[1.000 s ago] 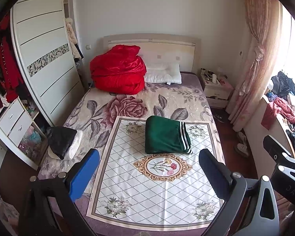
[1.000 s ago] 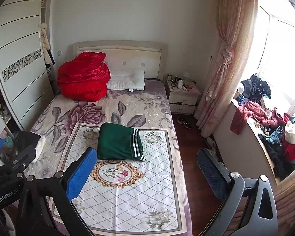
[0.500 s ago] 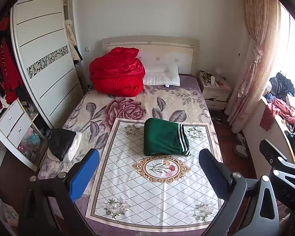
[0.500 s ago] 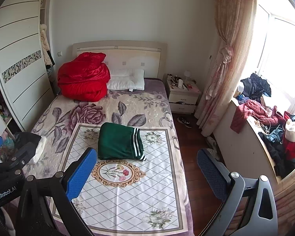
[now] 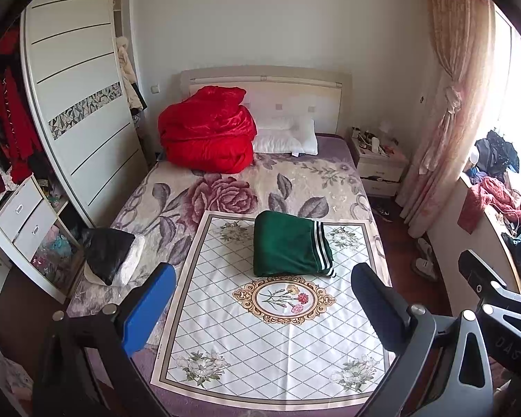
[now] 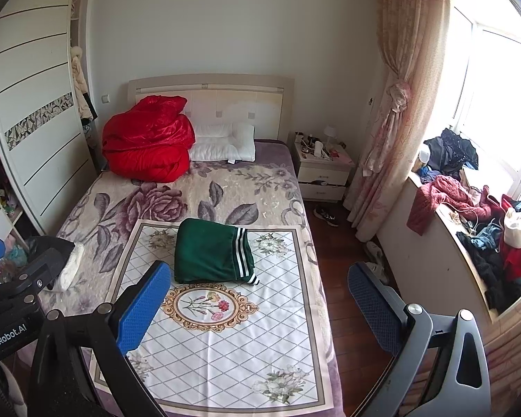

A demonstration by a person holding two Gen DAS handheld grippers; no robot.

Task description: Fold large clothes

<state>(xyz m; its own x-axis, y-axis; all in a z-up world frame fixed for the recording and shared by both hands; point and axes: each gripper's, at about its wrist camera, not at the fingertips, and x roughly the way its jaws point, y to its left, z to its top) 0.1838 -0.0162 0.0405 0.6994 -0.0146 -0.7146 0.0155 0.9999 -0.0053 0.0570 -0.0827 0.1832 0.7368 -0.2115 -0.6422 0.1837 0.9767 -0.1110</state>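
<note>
Black leather-like fabric with a white fleecy lining [image 5: 109,255] lies bunched at the left edge of the bed, well apart from the patterned mat, so it looks to be either waiting its turn or already set aside; you cannot tell which from here. Your left gripper [image 5: 260,307] hangs released over the near end of the mat, its blue pads spread wide and holding nothing, which suits a pause between garments. Ahead of it, the folded dark green garment with white-striped trim [image 5: 290,245] rests on the far half of the cream diamond-patterned mat with the flower medallion [image 5: 267,347], touching the medallion's far rim. It sits as a compact rectangle, striped edge to the right, so this piece seems finished. The mat gives you a flat working surface on top of the rose-printed bedspread [image 5: 225,191].

Far left, a glossy red quilt piled in a heap [image 5: 206,137] and a white pillow [image 5: 286,137] sit against the headboard, clear of your work. Your right gripper [image 6: 258,304] is also released and empty, poised above the mat's right edge and the wooden floor [image 6: 344,253]. On the window ledge at right, a jumble of dark and red clothes [image 6: 469,208] waits; reaching it means crossing the floor gap.
</note>
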